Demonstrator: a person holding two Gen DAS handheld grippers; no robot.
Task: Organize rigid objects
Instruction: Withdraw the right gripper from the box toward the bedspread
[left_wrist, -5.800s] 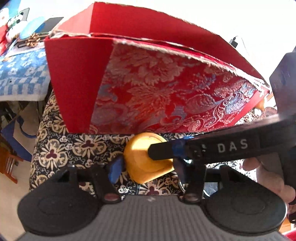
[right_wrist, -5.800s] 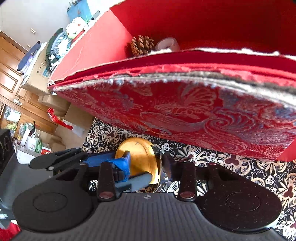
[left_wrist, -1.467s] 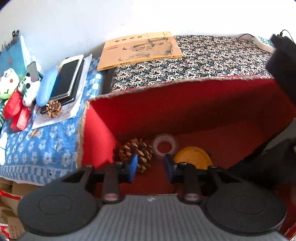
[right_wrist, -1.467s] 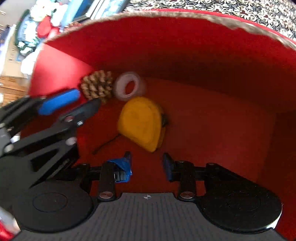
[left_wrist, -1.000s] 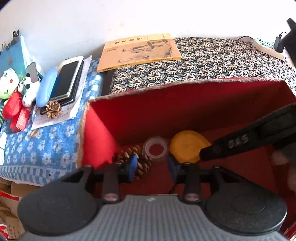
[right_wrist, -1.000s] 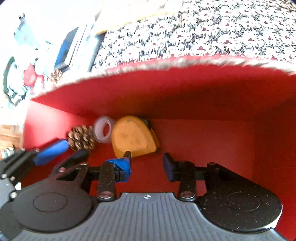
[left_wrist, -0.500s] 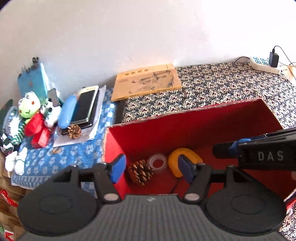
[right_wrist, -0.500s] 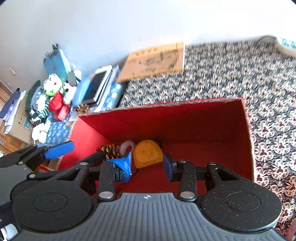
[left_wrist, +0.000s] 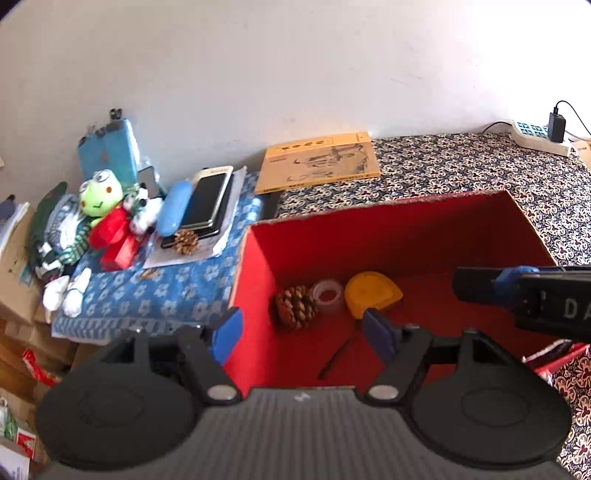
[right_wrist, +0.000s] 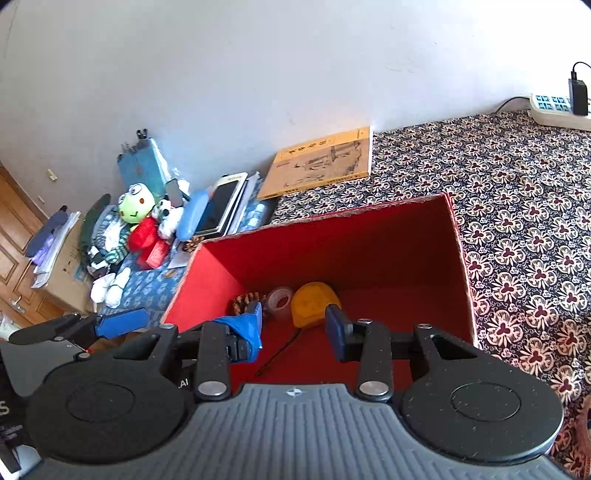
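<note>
A bench (left_wrist: 461, 166) covered in a black cloth with a cream-and-maroon flower print fills the right of both frames, and on it stands an open red box (left_wrist: 388, 229), with a yellow-brown book (left_wrist: 321, 162) lying flat behind it near the wall and a white power strip (left_wrist: 535, 136) at the far upper right. To the left, a lower surface under a blue-and-white cloth (left_wrist: 147, 288) carries a green frog plush (left_wrist: 99, 195), a blue case (left_wrist: 173, 206), a dark tablet on a stack (left_wrist: 208, 201), a pine cone (left_wrist: 185, 242) and some papers.
</note>
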